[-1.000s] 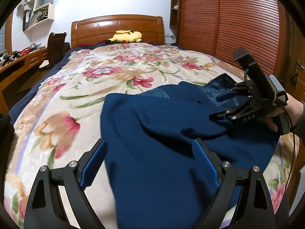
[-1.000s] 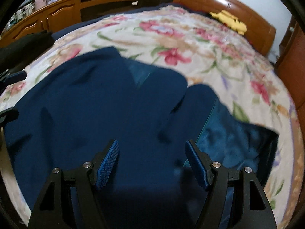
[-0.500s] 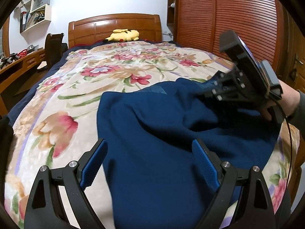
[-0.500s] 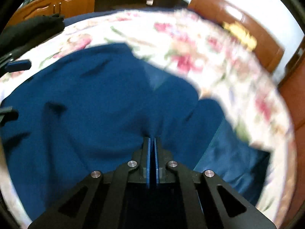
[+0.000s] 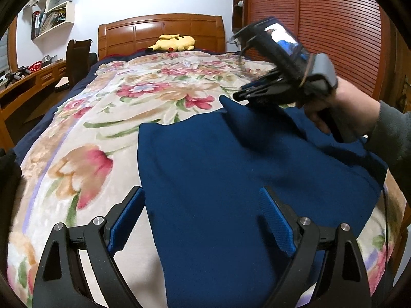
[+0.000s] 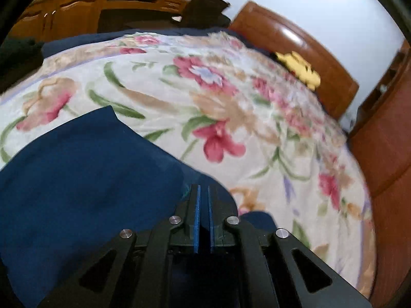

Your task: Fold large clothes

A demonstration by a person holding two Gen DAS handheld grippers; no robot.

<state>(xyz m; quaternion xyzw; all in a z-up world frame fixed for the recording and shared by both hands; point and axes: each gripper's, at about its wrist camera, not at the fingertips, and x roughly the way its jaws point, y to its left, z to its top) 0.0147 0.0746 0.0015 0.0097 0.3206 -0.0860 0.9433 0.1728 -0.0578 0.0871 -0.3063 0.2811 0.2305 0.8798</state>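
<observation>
A large dark blue garment [image 5: 231, 179] lies on the floral bedspread [image 5: 123, 107]. It also fills the lower left of the right wrist view [image 6: 90, 179]. My left gripper [image 5: 203, 218] is open, low over the garment's near left edge, its left finger over the bedspread. My right gripper [image 5: 244, 95] is shut on a fold of the garment and lifts it into a peak above the bed, on the right of the left wrist view. In the right wrist view the right gripper [image 6: 203, 192] has its blue pads pinched on the cloth.
A yellow plush toy [image 5: 174, 43] lies by the wooden headboard [image 5: 161, 30]. A desk [image 5: 28, 82] and a chair [image 5: 77, 59] stand left of the bed. A slatted wooden wardrobe [image 5: 321, 25] runs along the right side.
My right gripper shut on the garment, then lifted its fold up and toward the headboard. The far part of the garment rose off the bed. My left gripper stayed open, in place.
</observation>
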